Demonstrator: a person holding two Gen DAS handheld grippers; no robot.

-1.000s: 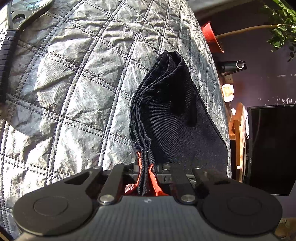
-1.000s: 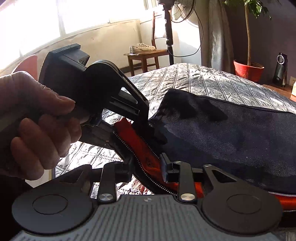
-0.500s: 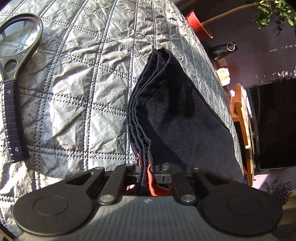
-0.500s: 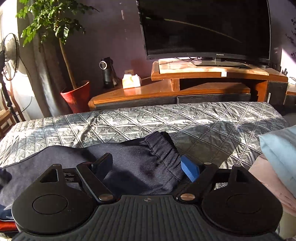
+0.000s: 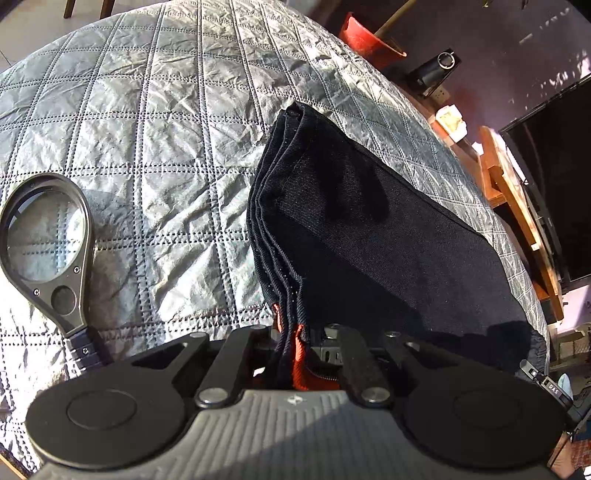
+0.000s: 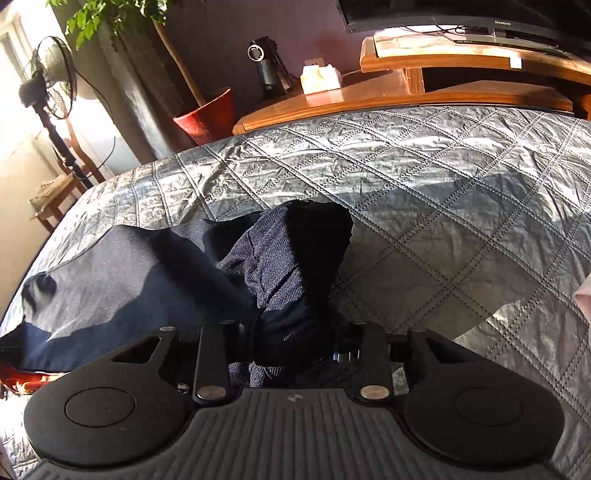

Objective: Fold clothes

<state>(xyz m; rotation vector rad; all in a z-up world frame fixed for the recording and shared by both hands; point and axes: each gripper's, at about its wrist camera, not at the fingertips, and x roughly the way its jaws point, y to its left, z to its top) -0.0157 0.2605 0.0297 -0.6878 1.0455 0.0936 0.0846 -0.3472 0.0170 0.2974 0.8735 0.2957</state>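
Left tool (image 5: 295, 343) is pinched down tight on the edge of the dark garment (image 5: 369, 236). You can see several stacked layers of navy fabric squeezed between the jaws, with a strip of orange lining (image 5: 298, 354) poking out right at the grip. From there the folded bundle runs away from the tool and lies flat across the bed (image 5: 155, 122), which has a shiny grey quilted cover.

Right tool (image 6: 291, 347) is closed too, clamped on a bunched-up wad of the same garment (image 6: 288, 266). It looks like a thick, ribbed bit of the cloth, rumpled and standing up a little off the cover. The rest of the fabric spreads out flat to the left of that tool, half in sun and half in shadow.

Just left of the left tool there's a black magnifying glass (image 5: 48, 236) lying on the quilt, close to the garment but not touching it.

Past the bed: a red plant pot (image 6: 207, 118), a standing fan (image 6: 51, 85), a wooden TV stand (image 6: 443, 74) with the TV (image 6: 461, 14) on top, and a small black speaker (image 6: 267, 70).
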